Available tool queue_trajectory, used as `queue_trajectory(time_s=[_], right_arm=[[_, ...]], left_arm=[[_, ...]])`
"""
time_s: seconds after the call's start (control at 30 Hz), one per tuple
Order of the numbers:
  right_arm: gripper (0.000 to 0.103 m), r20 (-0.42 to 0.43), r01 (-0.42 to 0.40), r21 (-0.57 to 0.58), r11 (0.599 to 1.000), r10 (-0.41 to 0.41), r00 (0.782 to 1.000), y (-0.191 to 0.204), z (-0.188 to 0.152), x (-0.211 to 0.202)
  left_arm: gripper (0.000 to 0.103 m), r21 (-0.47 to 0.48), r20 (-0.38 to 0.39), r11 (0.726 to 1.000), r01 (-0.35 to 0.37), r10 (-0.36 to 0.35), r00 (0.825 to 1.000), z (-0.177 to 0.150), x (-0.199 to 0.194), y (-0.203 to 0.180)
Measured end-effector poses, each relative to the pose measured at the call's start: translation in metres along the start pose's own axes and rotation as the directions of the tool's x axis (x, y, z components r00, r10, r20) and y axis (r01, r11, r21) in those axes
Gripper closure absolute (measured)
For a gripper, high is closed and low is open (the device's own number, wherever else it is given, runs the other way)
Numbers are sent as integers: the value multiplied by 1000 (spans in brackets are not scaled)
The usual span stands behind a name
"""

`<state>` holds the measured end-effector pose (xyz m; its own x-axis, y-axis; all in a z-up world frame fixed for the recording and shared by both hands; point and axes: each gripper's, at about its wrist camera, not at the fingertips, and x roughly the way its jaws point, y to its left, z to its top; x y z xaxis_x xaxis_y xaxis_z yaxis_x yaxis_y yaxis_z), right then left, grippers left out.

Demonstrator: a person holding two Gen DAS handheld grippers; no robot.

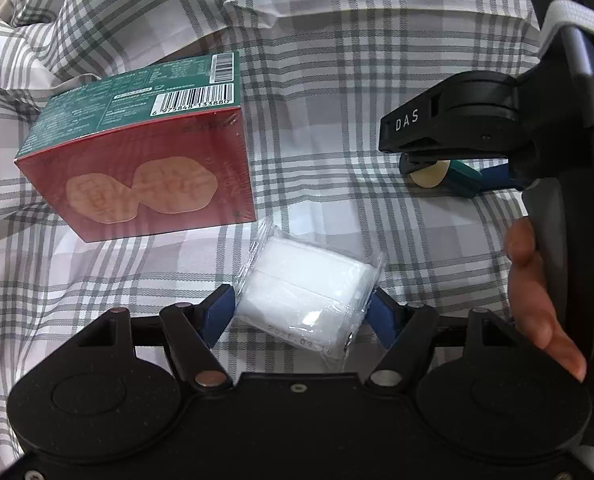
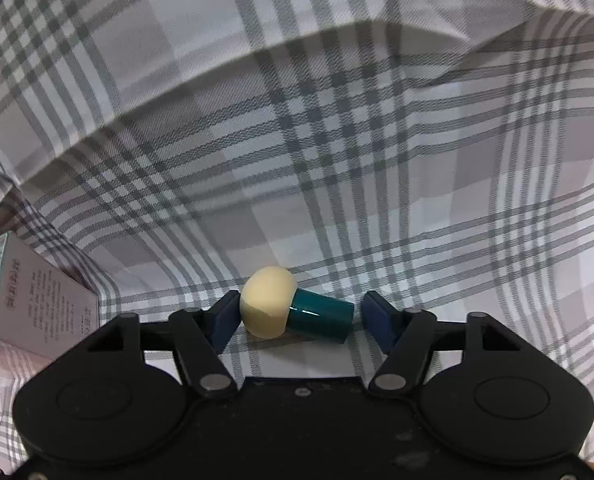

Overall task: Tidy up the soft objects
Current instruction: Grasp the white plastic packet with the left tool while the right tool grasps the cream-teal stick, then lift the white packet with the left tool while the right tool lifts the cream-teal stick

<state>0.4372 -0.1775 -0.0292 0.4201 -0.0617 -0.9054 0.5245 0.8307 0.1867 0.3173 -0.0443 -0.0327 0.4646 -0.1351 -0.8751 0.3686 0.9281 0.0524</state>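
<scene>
Between our left gripper's (image 1: pixel 299 306) fingers sits the wrapped white pad (image 1: pixel 305 294), clamped for carrying; our right gripper (image 2: pixel 297 314) brackets the mushroom-shaped sponge (image 2: pixel 293 308), right pad clear, not yet gripping.

You have a white cotton pack (image 1: pixel 305 292) in clear wrap, tilted above the plaid cloth. Your mushroom-shaped sponge puff (image 2: pixel 293 310), cream head and teal handle, lies on its side on the cloth.

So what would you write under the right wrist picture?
Right gripper over a plaid sheet, jaws either side of a cream-headed sponge with a teal handle, right jaw not touching.
</scene>
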Motion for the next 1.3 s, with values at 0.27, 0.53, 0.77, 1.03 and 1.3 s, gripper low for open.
queue_trajectory(time_s=[0.27,0.53,0.77,1.03,1.3], right_arm=[[45,38,11,-95,995,-7,999,1,-8,-14],[45,28,38,-39,999,-37,999,-59,-8,-34],[45,55,67,-1,998,-67,996,-128,-18,-67],[45,49,144,41,989,-146,988,-207,-58,-91],[45,66,195,44,980,-197,978,-251,-108,-113]], left_arm=[[36,4,-3,1000,-9,9,1000,9,-6,-12],[36,30,6,1000,4,-5,1000,20,-19,-44],[36,71,17,997,32,-33,999,34,-30,-93],[36,143,27,986,86,-91,996,39,-39,-165],[36,228,-1,960,160,-164,986,25,-52,-230]])
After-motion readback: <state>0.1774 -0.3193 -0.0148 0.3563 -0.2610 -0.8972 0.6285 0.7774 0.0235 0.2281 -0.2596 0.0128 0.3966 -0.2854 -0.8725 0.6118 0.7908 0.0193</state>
